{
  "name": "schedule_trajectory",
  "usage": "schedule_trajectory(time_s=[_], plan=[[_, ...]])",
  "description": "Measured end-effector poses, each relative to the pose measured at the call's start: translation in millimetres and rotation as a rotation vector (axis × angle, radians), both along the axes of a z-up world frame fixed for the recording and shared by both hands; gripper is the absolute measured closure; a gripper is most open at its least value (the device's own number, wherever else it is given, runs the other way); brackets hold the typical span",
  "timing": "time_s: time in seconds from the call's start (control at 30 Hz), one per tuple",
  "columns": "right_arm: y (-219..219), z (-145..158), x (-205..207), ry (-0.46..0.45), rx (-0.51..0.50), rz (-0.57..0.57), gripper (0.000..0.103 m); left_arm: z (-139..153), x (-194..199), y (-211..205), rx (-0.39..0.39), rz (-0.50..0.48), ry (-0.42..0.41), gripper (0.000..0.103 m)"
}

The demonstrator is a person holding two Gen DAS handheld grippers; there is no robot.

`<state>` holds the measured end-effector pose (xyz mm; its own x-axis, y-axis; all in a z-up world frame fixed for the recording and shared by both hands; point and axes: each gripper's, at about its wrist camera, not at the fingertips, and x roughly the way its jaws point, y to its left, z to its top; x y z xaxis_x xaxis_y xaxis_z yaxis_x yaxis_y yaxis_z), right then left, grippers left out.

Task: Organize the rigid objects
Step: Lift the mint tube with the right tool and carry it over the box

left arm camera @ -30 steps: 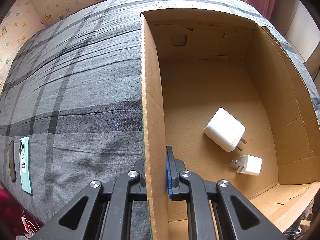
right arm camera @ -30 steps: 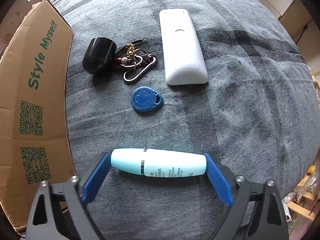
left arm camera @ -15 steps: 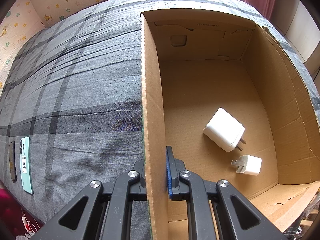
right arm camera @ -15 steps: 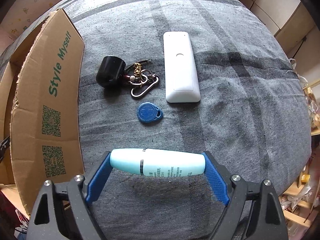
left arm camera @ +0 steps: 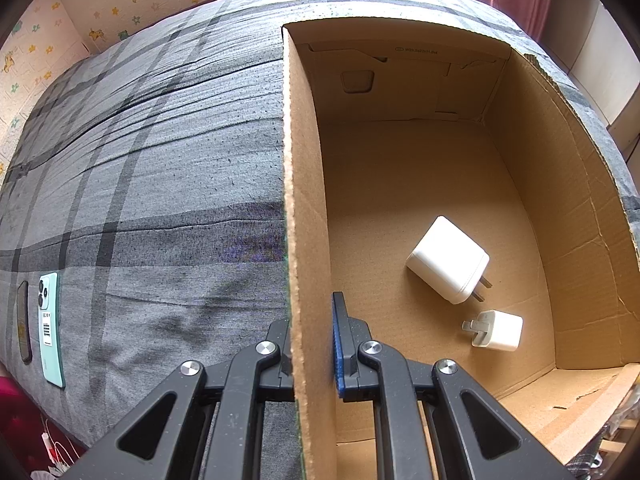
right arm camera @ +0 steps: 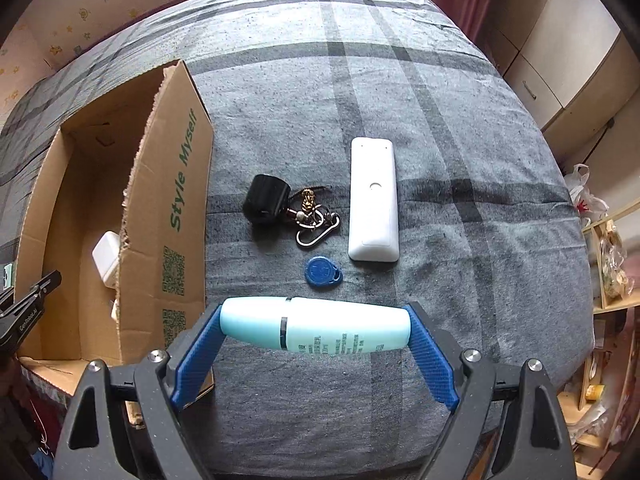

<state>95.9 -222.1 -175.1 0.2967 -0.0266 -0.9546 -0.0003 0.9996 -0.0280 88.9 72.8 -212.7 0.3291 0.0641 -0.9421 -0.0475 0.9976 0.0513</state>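
My right gripper (right arm camera: 316, 330) is shut on a pale blue tube (right arm camera: 316, 326), held end to end above the grey plaid bedcover. Beyond it lie a blue key fob (right arm camera: 322, 272), a black cap with a key ring (right arm camera: 266, 199) and a white remote (right arm camera: 374, 200). The cardboard box (right arm camera: 168, 216) stands to the left. My left gripper (left arm camera: 312, 340) is shut on the box's left wall (left arm camera: 300, 200). Inside the box lie a large white charger (left arm camera: 448, 260) and a small white plug (left arm camera: 498, 330).
Two phones, one mint green (left arm camera: 50, 328) and one dark (left arm camera: 23, 320), lie at the bed's left edge. Cupboards (right arm camera: 560, 60) and a cluttered shelf (right arm camera: 612, 272) stand to the right of the bed. The left gripper also shows in the right wrist view (right arm camera: 24, 312).
My right gripper has risen with the tube, so the bed and the items look smaller and the box's inside has come into view. The left gripper has not moved.
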Motion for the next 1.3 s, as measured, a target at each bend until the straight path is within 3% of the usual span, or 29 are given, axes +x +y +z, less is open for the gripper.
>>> schedule_trajectory(time_s=[0.6,0.9,1.3], plan=[[54.7,58.2,20.2,-0.093,0.006,0.17,0.012,-1.4,0.0,1.4,-0.004,-0.004,-0.001,0.091],[97.5,62.9,35.7,-0.1,0.029,0.267,0.012,-2.8,-0.1,2.6,-0.01,-0.006,-0.002,0.091],[148.8,45.3,55.6,-0.067,0.049,0.363,0.012,-1.4,-2.4,-0.4,-0.003,-0.016,-0.007,0.091]])
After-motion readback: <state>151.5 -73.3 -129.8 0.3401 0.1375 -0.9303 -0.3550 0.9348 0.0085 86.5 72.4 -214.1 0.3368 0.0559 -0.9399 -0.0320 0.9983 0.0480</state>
